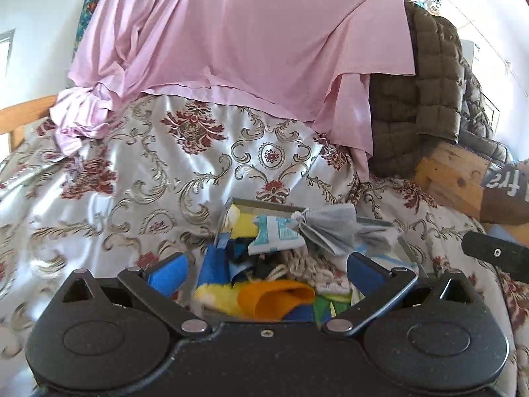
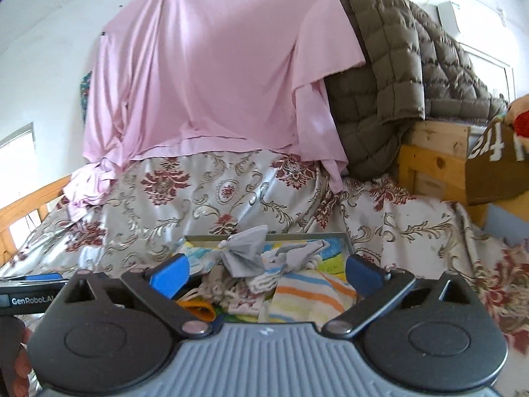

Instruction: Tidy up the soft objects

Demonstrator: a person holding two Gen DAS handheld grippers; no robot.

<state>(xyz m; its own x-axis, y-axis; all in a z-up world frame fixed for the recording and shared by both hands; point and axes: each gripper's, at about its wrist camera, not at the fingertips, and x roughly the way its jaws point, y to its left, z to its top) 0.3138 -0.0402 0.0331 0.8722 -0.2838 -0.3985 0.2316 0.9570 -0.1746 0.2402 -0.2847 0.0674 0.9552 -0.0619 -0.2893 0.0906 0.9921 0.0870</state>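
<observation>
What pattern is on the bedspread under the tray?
Silvery white bedspread with dark red floral medallions and gold scrolls; left wrist view.

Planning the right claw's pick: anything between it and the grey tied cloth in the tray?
Nothing visible. The right claw is open over the tray, and the grey tied cloth lies on top of the pile, just ahead between its fingers.

Tray [image 2: 347, 243] on bedspread [image 2: 165, 218]; cloths [image 2: 307, 294] piled inside; sheet [image 2: 215, 66] behind.

The tray [image 1: 264, 205] showed only its far rim; heaped cloths [image 1: 264, 284] buried the rest. The pink sheet [image 2: 211, 66] hid whatever it draped. A cardboard box [image 2: 492, 172] ran off the frame, its lettering unreadable.
</observation>
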